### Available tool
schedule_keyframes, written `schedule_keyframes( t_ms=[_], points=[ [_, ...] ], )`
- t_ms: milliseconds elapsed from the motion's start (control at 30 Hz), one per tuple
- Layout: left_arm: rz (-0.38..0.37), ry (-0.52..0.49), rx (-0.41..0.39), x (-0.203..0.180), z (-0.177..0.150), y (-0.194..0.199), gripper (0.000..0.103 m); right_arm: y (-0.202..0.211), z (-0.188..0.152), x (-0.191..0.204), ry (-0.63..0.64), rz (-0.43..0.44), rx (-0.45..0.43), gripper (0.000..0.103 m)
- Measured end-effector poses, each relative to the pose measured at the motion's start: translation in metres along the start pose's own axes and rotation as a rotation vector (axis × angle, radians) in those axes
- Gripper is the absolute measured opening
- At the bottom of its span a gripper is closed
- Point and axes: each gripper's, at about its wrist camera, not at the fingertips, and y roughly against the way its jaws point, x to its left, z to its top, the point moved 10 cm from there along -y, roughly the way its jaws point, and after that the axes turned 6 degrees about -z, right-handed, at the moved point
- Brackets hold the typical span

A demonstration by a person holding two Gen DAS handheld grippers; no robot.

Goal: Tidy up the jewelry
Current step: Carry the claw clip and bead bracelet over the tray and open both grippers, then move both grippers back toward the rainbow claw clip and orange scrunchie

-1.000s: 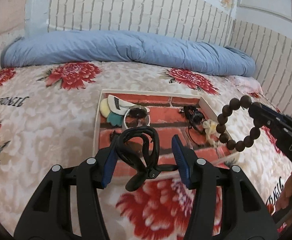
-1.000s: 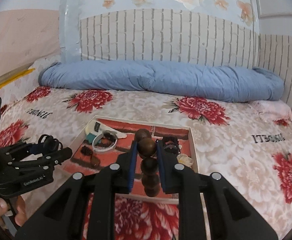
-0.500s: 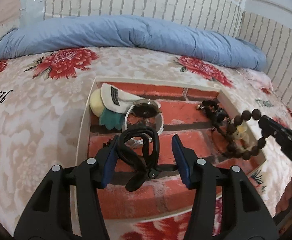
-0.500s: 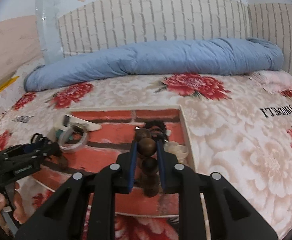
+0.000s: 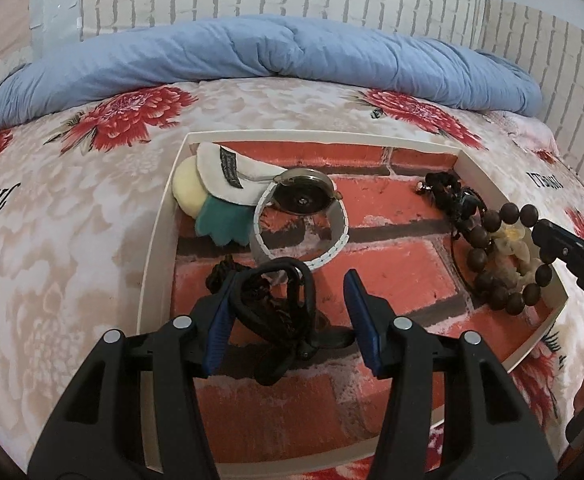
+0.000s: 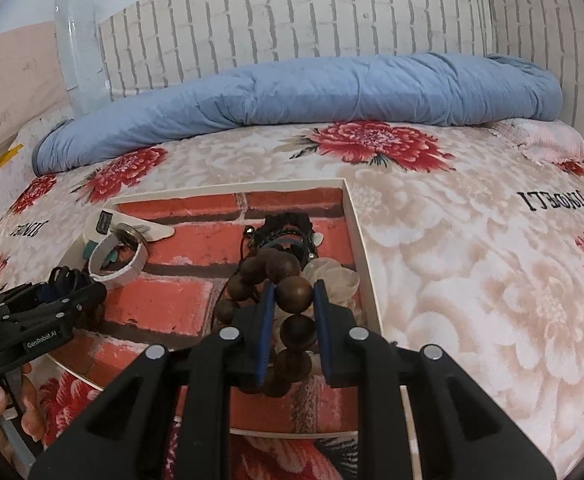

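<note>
From my left wrist camera, the left tool (image 5: 287, 312) stands wide; a black looped clasp piece (image 5: 287, 316) sits between its blue pads, against the left pad only, over the brick-print tray (image 5: 159, 240) on the bed (image 5: 71, 240). A white-strapped watch (image 5: 302, 220) lies at 12 o'clock of it. My right wrist camera shows what that view cannot: the right tool (image 6: 292, 312) is narrowed onto one bead of the brown bead bracelet (image 6: 275, 280), which hangs at the tray's right edge over a pale flower ornament (image 6: 336, 276). The left view shows only the right tool's tip at 3 o'clock.
</note>
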Motion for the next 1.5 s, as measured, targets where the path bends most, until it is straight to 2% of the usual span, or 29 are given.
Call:
schedule_keyframes(
  t_ms=[300,600,833,867,933,1000,1067,1100,1133,1167,1233,1333,1500],
  points=[
    [0.018,-0.018,0.002,0.001,0.0,-0.003,0.052,-0.017,-0.008,0.005,0.054,-0.065,0.022,0.02],
    [0.028,-0.033,0.004,0.0,0.0,-0.005,0.054,-0.031,-0.011,0.006,0.068,-0.071,0.033,0.02],
    [0.017,-0.007,0.004,0.003,0.0,-0.006,0.06,-0.036,-0.014,0.004,0.061,-0.066,0.063,0.023],
    [0.015,-0.006,0.003,0.004,0.0,-0.005,0.064,-0.036,-0.014,0.004,0.063,-0.068,0.062,0.026],
    [0.014,-0.003,-0.004,0.004,0.001,-0.003,0.071,-0.032,-0.013,0.003,0.067,-0.072,0.052,0.047],
    [0.013,0.002,-0.02,0.004,0.002,0.002,0.078,-0.025,-0.008,0.001,0.06,-0.074,0.032,0.05],
    [0.009,0.004,-0.034,0.003,0.005,0.009,0.083,-0.013,-0.002,-0.003,0.033,-0.067,0.002,0.057],
    [0.007,0.006,-0.042,0.003,0.006,0.015,0.086,-0.006,0.001,-0.006,0.018,-0.069,-0.013,0.064],
    [0.009,0.007,-0.046,0.003,0.007,0.02,0.093,0.002,0.004,-0.009,0.001,-0.074,-0.03,0.071],
    [0.012,0.009,-0.044,0.004,0.007,0.025,0.097,0.009,0.007,-0.012,-0.015,-0.079,-0.047,0.075],
    [0.003,0.021,-0.043,0.004,0.006,0.038,0.098,0.027,0.013,-0.017,-0.039,-0.083,-0.074,0.086],
    [-0.007,0.056,-0.041,0.008,0.004,0.061,0.098,0.051,0.017,-0.023,-0.052,-0.09,-0.081,0.09],
    [-0.008,0.125,-0.049,0.015,-0.008,0.099,0.098,0.091,0.0,-0.038,-0.055,-0.119,-0.061,0.096]
  ],
)
